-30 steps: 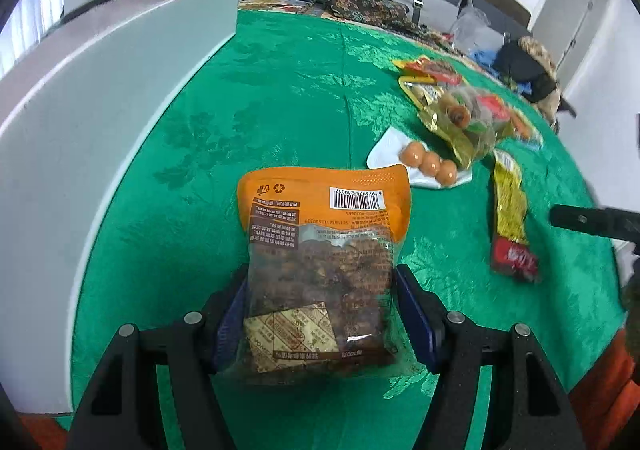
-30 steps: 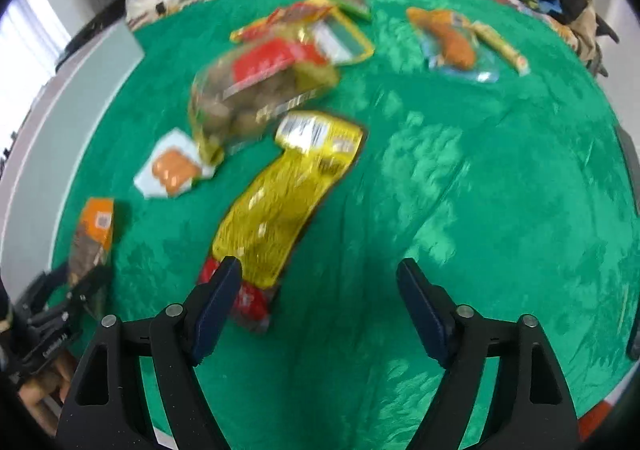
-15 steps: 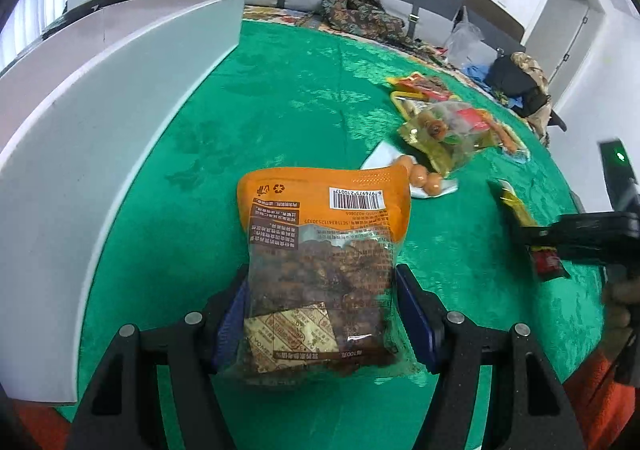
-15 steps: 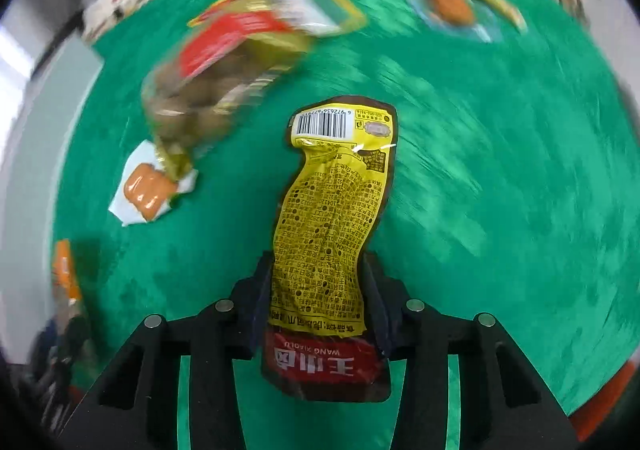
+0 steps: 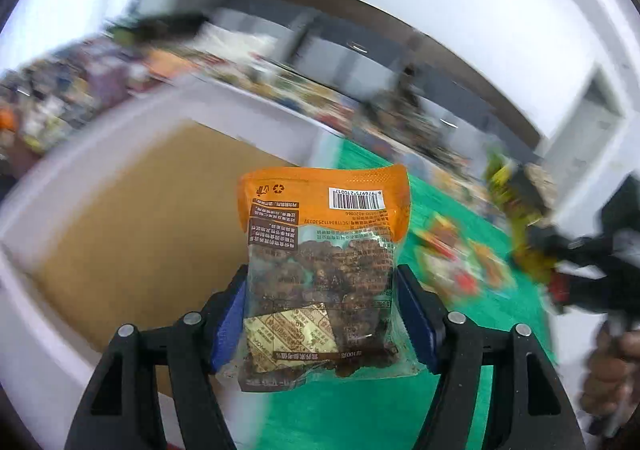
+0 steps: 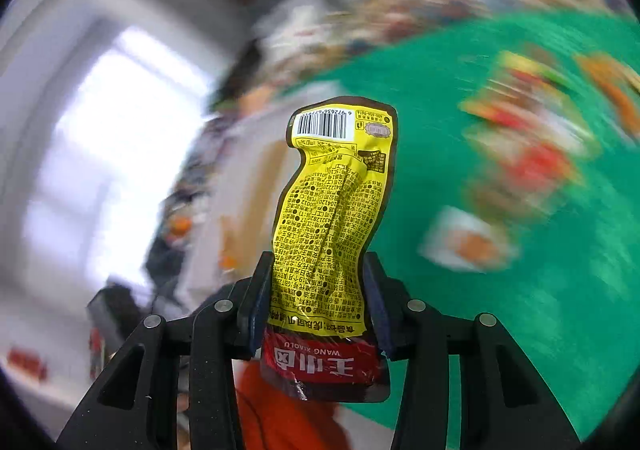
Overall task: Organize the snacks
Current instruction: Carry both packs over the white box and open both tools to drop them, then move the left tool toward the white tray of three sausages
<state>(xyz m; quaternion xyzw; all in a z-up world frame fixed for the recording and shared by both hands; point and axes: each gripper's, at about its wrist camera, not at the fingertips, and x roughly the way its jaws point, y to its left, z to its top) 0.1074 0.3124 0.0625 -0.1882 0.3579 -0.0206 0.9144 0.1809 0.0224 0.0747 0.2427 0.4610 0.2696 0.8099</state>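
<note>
Left gripper (image 5: 322,314): clenched on the orange bag (image 5: 324,258), its blue pads pressed to the two side edges of the lower half
Orange bag: upright between the fingers, barcode end farthest from the gripper, clear of the green cloth (image 5: 348,406) below it; the open box (image 5: 132,234) lies ahead and to the gripper's left
Right gripper (image 6: 316,310): clamped on the yellow pouch (image 6: 332,209) just above its red bottom band, which hangs back past the pads
Yellow pouch: standing up from the fingers, twisted and leaning a little right, lifted off the cloth; other snack packs, blurred, lie ahead to the right
Handling, orange bag: looks light and soft, lumpy filling that gives under the pads; slick film, so a hold across the filled middle seems safer than the flat top seal
Handling, yellow pouch: thin, floppy, likely slippery; gripped low it may sag or swing, so a hold nearer the middle would steady it
</note>
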